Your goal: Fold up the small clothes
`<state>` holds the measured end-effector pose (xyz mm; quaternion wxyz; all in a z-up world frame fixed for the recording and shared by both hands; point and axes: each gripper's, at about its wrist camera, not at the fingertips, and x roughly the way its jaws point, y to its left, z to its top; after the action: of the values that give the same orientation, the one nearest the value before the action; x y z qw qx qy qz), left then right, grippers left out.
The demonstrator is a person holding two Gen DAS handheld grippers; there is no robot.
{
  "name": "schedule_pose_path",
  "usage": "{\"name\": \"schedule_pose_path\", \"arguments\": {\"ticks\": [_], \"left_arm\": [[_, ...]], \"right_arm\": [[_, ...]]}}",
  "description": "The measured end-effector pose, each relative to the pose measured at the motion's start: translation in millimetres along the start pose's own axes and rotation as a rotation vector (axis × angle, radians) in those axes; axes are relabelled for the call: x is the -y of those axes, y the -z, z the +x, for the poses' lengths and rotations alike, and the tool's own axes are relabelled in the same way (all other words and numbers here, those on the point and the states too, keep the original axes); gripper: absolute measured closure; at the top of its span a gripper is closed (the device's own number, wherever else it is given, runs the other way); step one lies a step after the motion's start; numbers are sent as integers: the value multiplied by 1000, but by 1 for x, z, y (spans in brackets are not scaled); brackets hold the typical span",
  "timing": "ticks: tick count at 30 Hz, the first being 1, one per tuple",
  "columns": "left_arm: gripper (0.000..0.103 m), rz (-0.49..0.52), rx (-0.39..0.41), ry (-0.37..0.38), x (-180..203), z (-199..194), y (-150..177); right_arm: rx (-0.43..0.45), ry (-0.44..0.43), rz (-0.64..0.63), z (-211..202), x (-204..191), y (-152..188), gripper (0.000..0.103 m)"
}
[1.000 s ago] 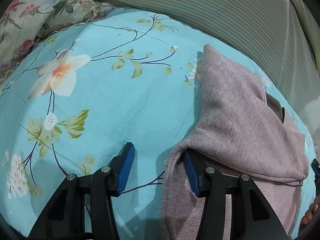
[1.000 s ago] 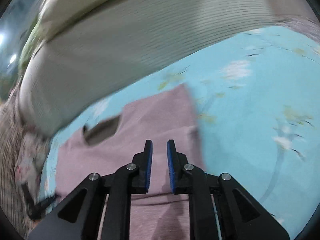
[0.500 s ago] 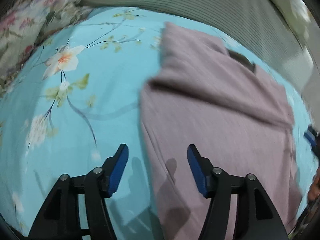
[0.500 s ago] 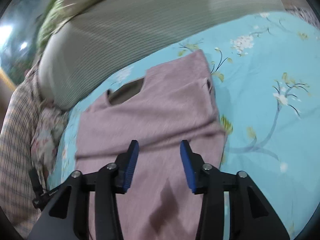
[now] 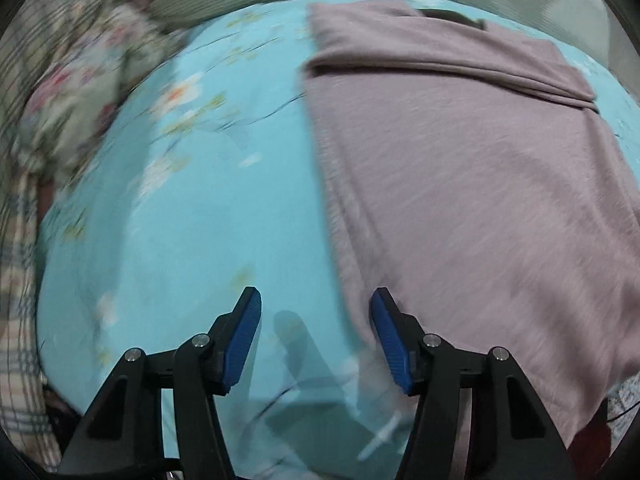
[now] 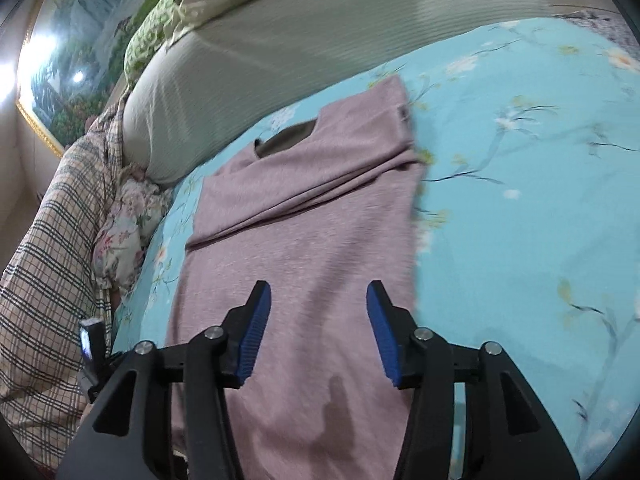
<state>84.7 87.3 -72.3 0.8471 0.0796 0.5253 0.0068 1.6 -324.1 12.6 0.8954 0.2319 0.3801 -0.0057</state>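
Turquoise flowery bedsheet covers the bed, with a grey ribbed cushion along the back and a plaid blanket bunched off to one side. Mauve knit top lies flat on the sheet, its upper part folded down across the body, neckline toward the cushion. Left tongs are spread with nothing in them, hovering over the top's side edge, and have just been closing a bit. Right tongs are spread too, empty, above the lower half of the top, having just been opening.
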Motion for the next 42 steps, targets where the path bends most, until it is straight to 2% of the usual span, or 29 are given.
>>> {"name": "schedule_pose_path", "arguments": {"ticks": [2, 4, 7, 9, 13, 15, 18, 20, 24, 25, 26, 27, 28, 30, 32, 35, 37, 42], "left_arm": [[43, -57, -12, 94, -22, -5, 13], [41, -166, -23, 308, -47, -10, 29], [34, -301, -24, 553, -66, -15, 44], [30, -355, -7, 633, -70, -20, 51], [24, -359, -11, 707, -62, -28, 51], [21, -314, -18, 700, -47, -35, 48], [21, -217, -56, 534, -24, -30, 46], [27, -191, -90, 498, -17, -21, 54], [42, -141, -78, 498, -15, -22, 68], [49, -118, -77, 497, -16, -23, 71], [57, -102, -76, 493, -17, -24, 74], [60, -94, -74, 492, -20, -25, 77], [62, -94, -76, 503, -25, -23, 80], [62, -107, -83, 541, -33, -19, 80], [58, -116, -89, 573, -34, -14, 77], [53, -94, -88, 591, -31, -12, 76], [50, -78, -86, 615, -26, -12, 77], [51, -37, -85, 652, -13, -13, 82]], "right_arm": [[17, 8, 6, -13, 7, 8, 48], [19, 6, 14, -20, 14, 14, 48], [5, -12, 41, -29, 27, 27, 47], [-3, -23, 51, -34, 34, 35, 47], [-41, -7, 48, -41, 42, 51, 47], [-56, -22, 41, -42, 45, 58, 47], [-99, -58, 29, -37, 46, 68, 44], [-143, -74, 4, -31, 46, 75, 44], [-240, -140, -83, -24, 35, 93, 44], [-253, -156, -114, -25, 31, 96, 48], [-278, -203, -141, -26, 25, 100, 62], [-289, -252, -159, -29, 22, 102, 68], [-289, -285, -172, -33, 20, 103, 69], [-271, -282, -187, -38, 21, 100, 68], [-254, -217, -161, -34, 31, 94, 68], [-272, -164, -135, -21, 42, 94, 68], [-308, -181, -125, -12, 45, 100, 68], [-327, -239, -161, -14, 34, 107, 68]]}}
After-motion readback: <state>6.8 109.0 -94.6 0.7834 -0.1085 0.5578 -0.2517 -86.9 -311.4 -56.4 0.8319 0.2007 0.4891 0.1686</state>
